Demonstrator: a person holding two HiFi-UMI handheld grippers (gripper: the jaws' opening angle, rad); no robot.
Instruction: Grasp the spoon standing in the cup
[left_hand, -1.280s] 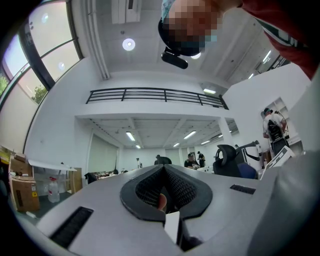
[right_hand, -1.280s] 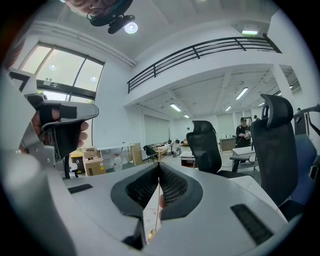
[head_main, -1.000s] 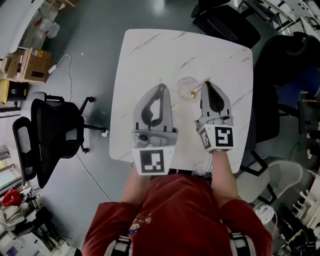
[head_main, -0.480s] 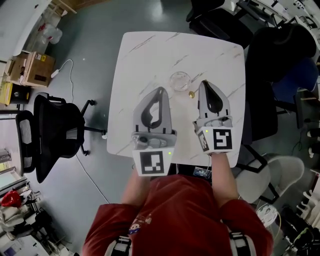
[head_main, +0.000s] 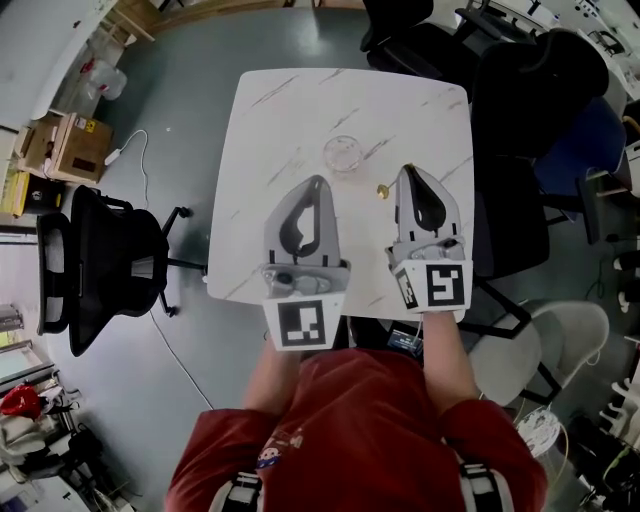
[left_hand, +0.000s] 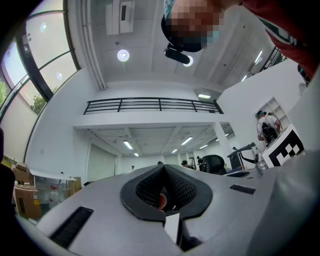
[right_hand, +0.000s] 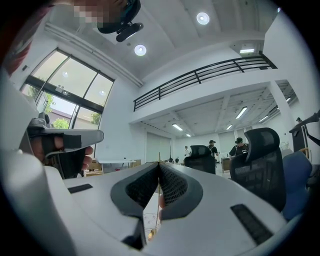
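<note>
Closest in, the left gripper (head_main: 318, 182) has its jaws pressed together with nothing between them, so it's just along for the ride. Beside it, the right gripper (head_main: 408, 170) has its jaws clamped on the thin gold spoon (right_hand: 152, 233). In the right gripper view the stem runs up through the pads and the bowl hangs below, tip down. From the head view the spoon's gold end shows just off the jaw tips and clear of the glass cup (head_main: 343, 153), which sits empty a little further out on the white marble table (head_main: 290, 120). So the grasp looks made.

My read is that doing this well means a firm pinch on that skinny stem, since it could pivot or slip. The gripper should stay level so the bowl hangs straight. The cup is light glass, and a swing of the spoon back towards its rim could tip it.

Nothing else sits on the tabletop. Past it, a black office chair (head_main: 100, 265) stands off the left edge with a cardboard box (head_main: 70, 145) beyond, and more dark chairs (head_main: 430, 50) crowd the far side, all well apart from the work
</note>
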